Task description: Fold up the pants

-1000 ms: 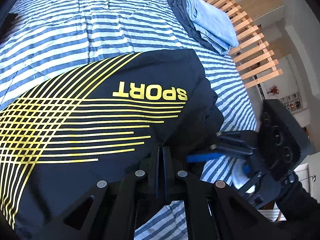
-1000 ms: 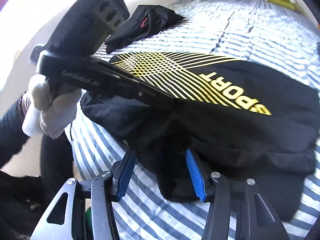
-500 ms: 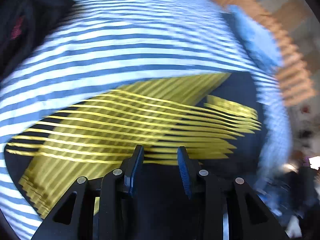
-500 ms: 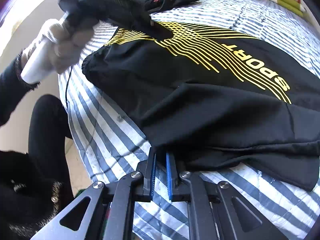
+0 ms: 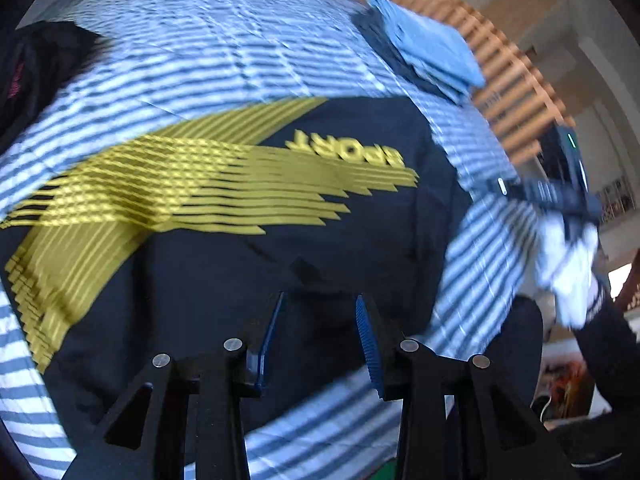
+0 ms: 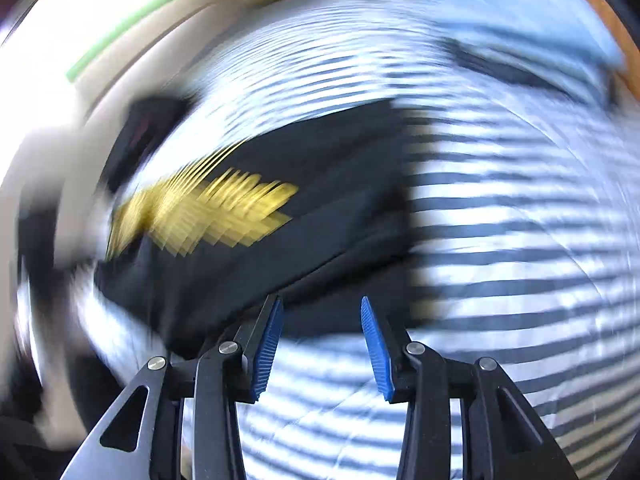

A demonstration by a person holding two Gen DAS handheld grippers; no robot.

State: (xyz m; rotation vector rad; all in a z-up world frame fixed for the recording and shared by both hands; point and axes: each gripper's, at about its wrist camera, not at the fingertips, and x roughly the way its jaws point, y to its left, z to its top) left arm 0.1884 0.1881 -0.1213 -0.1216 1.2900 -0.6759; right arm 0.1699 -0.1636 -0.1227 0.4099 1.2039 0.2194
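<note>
Now both of your grippers have let go. Your left gripper (image 5: 320,320), pinched shut on the black pants (image 5: 248,272) a second ago, hovers over them with its blue pads spread and nothing between. Your right gripper (image 6: 322,322), clamped on the hem half a second ago, is spread too and swinging away in heavy blur. The pants lie folded on the striped bedspread (image 5: 224,52), yellow SPORT print up. This fold looks set; the next likely needs a fresh grip.
</note>
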